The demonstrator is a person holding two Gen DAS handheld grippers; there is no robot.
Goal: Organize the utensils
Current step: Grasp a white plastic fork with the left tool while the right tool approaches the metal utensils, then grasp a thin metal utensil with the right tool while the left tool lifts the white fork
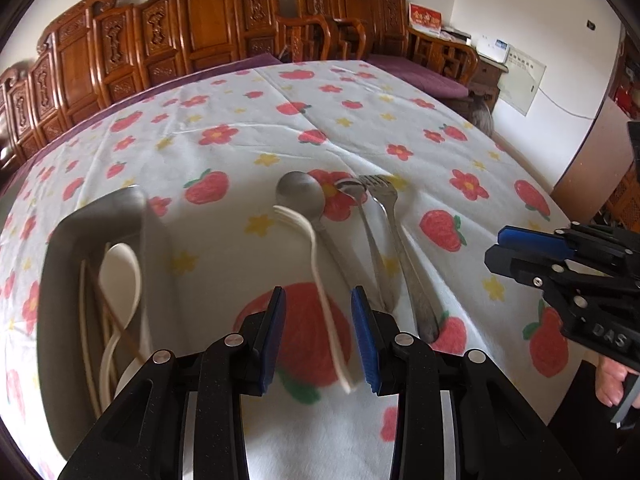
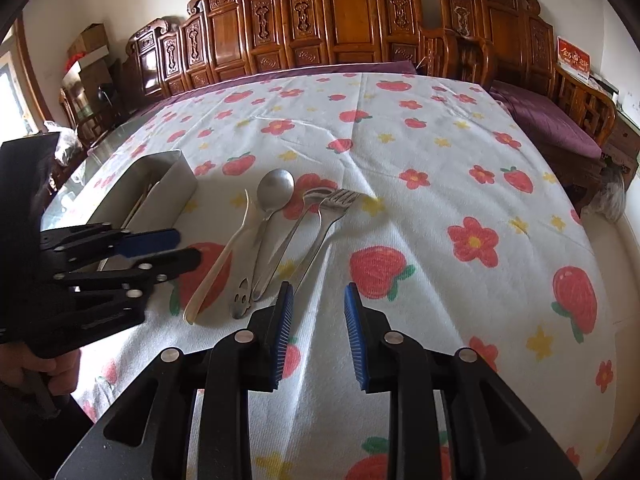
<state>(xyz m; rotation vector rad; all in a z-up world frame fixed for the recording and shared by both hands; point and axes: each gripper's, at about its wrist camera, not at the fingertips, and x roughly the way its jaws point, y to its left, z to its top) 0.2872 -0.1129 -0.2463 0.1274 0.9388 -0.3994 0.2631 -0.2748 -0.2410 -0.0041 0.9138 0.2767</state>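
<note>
steel tray [image 1: 100, 216] at counter's left already holds a white spoon and chopsticks, so it's likely the drop spot. left fingers [image 1: 318, 336] part-open astride the white fork [image 1: 320, 276] handle, not pinching; right fingers [image 2: 318, 336] part-open, empty, near metal fork [image 2: 328, 216].

A broad stretch of the flowered worktop [image 2: 420, 152] is left bare across the right and upper part of the right wrist view. The centre is taken up by four utensils [image 2: 280, 236] laid close side by side, a white fork [image 1: 320, 272] lying between the parted pads of the left claw [image 1: 319, 334]. The left is blocked by a metal tray [image 2: 168, 184], the far edge by carved wooden chairs [image 2: 340, 24].
</note>
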